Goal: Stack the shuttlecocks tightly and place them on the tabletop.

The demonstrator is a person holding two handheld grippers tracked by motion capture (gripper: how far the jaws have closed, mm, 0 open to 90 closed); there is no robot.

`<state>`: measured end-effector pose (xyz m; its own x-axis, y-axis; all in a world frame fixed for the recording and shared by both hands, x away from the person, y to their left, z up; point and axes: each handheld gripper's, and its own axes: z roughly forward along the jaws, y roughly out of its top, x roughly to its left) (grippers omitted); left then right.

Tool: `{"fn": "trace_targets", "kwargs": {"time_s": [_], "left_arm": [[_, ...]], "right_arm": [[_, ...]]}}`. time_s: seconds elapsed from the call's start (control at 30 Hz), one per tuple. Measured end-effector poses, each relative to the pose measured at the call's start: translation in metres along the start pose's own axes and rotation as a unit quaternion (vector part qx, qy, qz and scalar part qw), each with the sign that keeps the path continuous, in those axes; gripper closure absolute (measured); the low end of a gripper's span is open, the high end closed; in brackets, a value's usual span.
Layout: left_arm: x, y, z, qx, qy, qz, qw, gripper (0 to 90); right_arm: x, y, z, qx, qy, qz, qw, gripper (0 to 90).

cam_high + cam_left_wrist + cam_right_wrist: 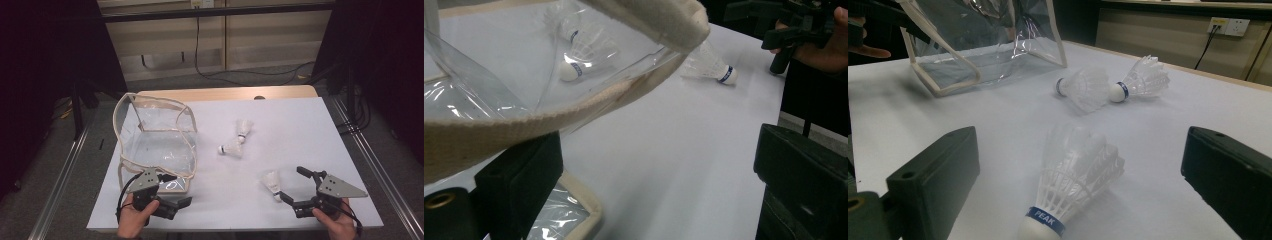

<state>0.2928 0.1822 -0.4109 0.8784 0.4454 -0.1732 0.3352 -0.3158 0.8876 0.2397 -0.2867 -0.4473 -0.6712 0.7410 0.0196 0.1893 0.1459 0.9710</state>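
With the right claw (1078, 200) spread wide either side of the nearest shuttlecock (1075, 175) lying on the white worktop (300, 130), best close on the feather skirt gently, not the cork. Left claw (659, 165), also apart, sits at the clear bag's rim (489, 130); hold the mouth open.

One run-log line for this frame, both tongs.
left tongs: open at clear bag rim | right tongs: open around near shuttlecock | two shuttlecocks mid-table
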Motion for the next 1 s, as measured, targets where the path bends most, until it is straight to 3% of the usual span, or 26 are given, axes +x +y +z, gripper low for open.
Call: {"fn": "trace_targets", "kwargs": {"time_s": [0.33,1.0], "left_arm": [[0.000,0.000,-0.001,-0.001,-0.002,0.001,1.0000,5.8],[0.000,-0.001,0.000,-0.009,-0.002,-0.003,0.9999,5.0]], "right_arm": [[-0.008,0.010,0.003,0.012,-0.007,0.006,0.9999,1.3],[-0.020,0.026,0.026,0.053,0.016,0.024,0.9982,1.3]]}}
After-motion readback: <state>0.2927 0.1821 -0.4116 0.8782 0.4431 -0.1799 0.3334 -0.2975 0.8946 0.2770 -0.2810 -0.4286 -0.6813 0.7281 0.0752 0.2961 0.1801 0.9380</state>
